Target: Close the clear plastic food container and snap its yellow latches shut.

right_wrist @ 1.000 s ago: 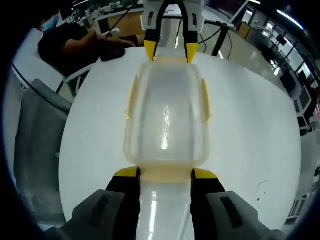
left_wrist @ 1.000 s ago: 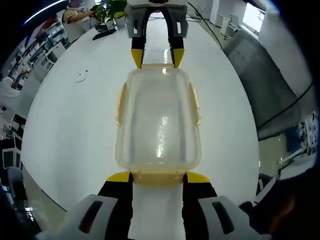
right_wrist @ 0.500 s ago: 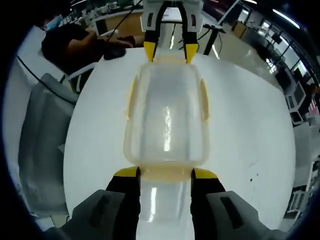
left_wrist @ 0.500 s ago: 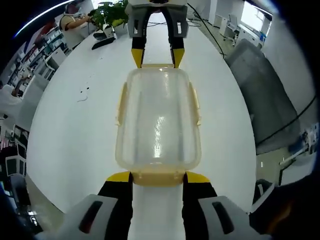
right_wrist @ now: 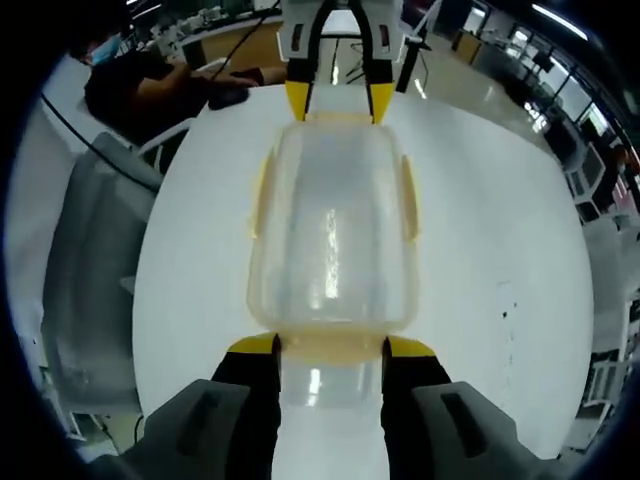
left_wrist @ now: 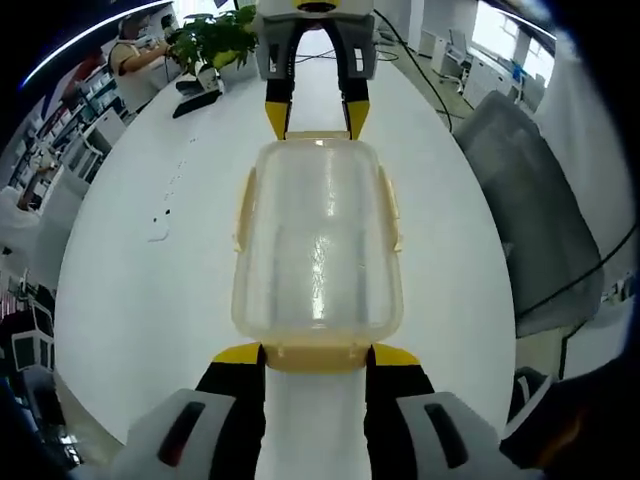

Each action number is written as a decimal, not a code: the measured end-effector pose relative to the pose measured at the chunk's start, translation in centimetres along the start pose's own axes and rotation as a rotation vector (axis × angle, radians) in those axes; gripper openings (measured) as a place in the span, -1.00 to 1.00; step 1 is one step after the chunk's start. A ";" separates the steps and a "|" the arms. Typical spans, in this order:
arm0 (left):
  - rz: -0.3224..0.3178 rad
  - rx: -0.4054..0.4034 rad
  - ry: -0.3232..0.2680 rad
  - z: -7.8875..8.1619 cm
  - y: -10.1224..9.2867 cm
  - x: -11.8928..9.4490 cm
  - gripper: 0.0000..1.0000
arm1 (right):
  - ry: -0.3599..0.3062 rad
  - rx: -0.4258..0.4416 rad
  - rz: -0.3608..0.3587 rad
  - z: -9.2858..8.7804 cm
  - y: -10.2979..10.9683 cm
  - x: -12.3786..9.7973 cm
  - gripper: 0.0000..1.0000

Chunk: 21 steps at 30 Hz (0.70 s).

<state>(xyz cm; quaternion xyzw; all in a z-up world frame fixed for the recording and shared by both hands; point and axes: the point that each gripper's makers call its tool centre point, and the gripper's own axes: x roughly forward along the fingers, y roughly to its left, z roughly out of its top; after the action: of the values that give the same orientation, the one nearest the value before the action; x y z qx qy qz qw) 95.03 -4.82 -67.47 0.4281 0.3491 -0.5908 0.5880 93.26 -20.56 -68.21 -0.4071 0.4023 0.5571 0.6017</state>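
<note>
Clear plastic made up the food container (left_wrist: 317,245), and it sat with its lid on over the white table (left_wrist: 130,260), held between your two grippers. You had your left gripper (left_wrist: 315,354) at one short end of the box. Its two yellow-tipped jaws stood apart, one on each side of the yellow latch (left_wrist: 316,355) there, touching it. I could not tell if they were squeezing it or just resting beside it.

Your right gripper (right_wrist: 331,347) was at the other short end, and its jaws stood the same way around the latch on that side (right_wrist: 331,346). In the left gripper view you could see your right gripper (left_wrist: 316,115) across the box, at its far end. In the right gripper view your left gripper (right_wrist: 338,100) showed at the far end too.

Yellow latches ran along the two long sides of the box as well (left_wrist: 243,210), lying flat against the walls.

Near the table a grey chair (right_wrist: 95,270) stood. A person in dark clothes (right_wrist: 130,85) sat at the far edge. A green plant (left_wrist: 210,40) stood on the table, well away from the box.
</note>
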 end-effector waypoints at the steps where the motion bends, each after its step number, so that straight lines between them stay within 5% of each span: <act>1: 0.000 0.003 0.001 0.2 0.0 0.2 -0.36 | 0.001 0.002 -0.001 -0.3 0.0 -0.1 -0.29; 21: 0.005 0.027 -0.057 5.6 -0.8 4.1 -0.36 | 0.037 0.019 0.002 -6.8 1.2 -1.1 -0.29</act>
<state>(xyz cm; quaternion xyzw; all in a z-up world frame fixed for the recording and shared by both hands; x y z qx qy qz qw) 93.94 -11.54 -69.14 0.4198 0.3232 -0.6061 0.5932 91.83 -27.26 -69.57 -0.4114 0.4191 0.5463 0.5972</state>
